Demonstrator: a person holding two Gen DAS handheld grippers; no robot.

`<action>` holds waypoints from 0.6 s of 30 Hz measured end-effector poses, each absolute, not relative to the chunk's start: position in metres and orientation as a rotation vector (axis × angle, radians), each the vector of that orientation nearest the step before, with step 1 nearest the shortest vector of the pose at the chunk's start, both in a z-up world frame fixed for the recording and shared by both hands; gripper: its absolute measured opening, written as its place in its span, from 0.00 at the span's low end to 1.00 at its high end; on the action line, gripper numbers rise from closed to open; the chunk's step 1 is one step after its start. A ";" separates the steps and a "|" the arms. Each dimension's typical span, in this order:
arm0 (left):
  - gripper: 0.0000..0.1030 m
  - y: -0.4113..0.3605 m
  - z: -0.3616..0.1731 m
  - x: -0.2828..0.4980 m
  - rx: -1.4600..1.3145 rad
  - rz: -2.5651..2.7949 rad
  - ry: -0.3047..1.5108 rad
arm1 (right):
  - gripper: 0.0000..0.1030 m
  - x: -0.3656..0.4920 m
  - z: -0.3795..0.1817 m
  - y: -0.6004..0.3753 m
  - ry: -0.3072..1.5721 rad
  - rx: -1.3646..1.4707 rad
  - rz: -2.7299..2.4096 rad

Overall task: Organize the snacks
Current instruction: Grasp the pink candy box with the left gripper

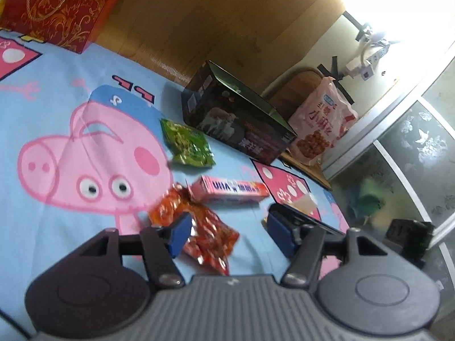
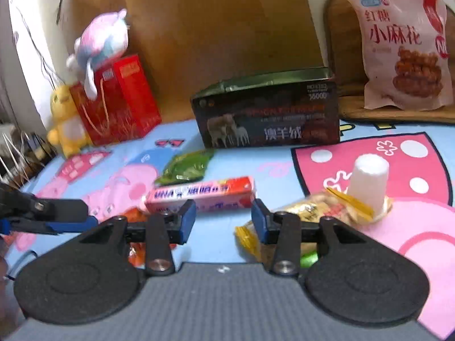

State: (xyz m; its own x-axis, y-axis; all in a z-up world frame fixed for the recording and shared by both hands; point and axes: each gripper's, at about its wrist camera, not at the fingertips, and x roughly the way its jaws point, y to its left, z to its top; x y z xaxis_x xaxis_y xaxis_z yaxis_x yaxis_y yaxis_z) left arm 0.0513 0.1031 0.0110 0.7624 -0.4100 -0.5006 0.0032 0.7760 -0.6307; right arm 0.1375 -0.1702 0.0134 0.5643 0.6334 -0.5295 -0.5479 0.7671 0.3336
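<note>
Snacks lie on a blue cartoon-pig bed sheet (image 1: 57, 108). In the left wrist view a red-orange foil packet (image 1: 204, 227) lies between and just beyond the fingers of my open, empty left gripper (image 1: 230, 230). Past it lie a pink candy box (image 1: 230, 190) and a green packet (image 1: 186, 143). In the right wrist view my right gripper (image 2: 223, 223) is open and empty, just short of the pink candy box (image 2: 199, 194). A yellow snack packet (image 2: 312, 213) and a white cup-shaped jelly (image 2: 368, 183) lie to its right. The green packet (image 2: 184, 166) lies farther back.
A dark open box (image 2: 267, 113) stands at the back of the sheet. A large pink snack bag (image 2: 403, 45) leans upright behind it on a chair. A red gift bag (image 2: 116, 102) with plush toys (image 2: 99, 45) stands at the back left. The left gripper's finger (image 2: 51, 218) shows at the left edge.
</note>
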 end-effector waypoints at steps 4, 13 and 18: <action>0.78 0.105 0.005 0.076 -0.651 -0.188 0.681 | 0.56 0.153 0.011 -0.161 0.690 0.114 0.685; 0.62 0.101 -0.006 0.105 -0.674 -0.153 0.710 | 0.64 0.153 0.005 -0.150 0.719 0.064 0.726; 0.55 0.100 0.006 0.093 -0.737 -0.267 0.669 | 0.52 0.119 0.019 -0.161 0.651 0.135 0.772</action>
State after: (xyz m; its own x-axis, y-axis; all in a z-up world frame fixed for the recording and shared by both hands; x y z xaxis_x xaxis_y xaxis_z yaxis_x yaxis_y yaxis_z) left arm 0.0928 0.1004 0.0057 0.7629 -0.4475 -0.4665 -0.0033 0.7190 -0.6950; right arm 0.1190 -0.1608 0.0189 0.5325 0.6858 -0.4961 -0.6052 0.7182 0.3433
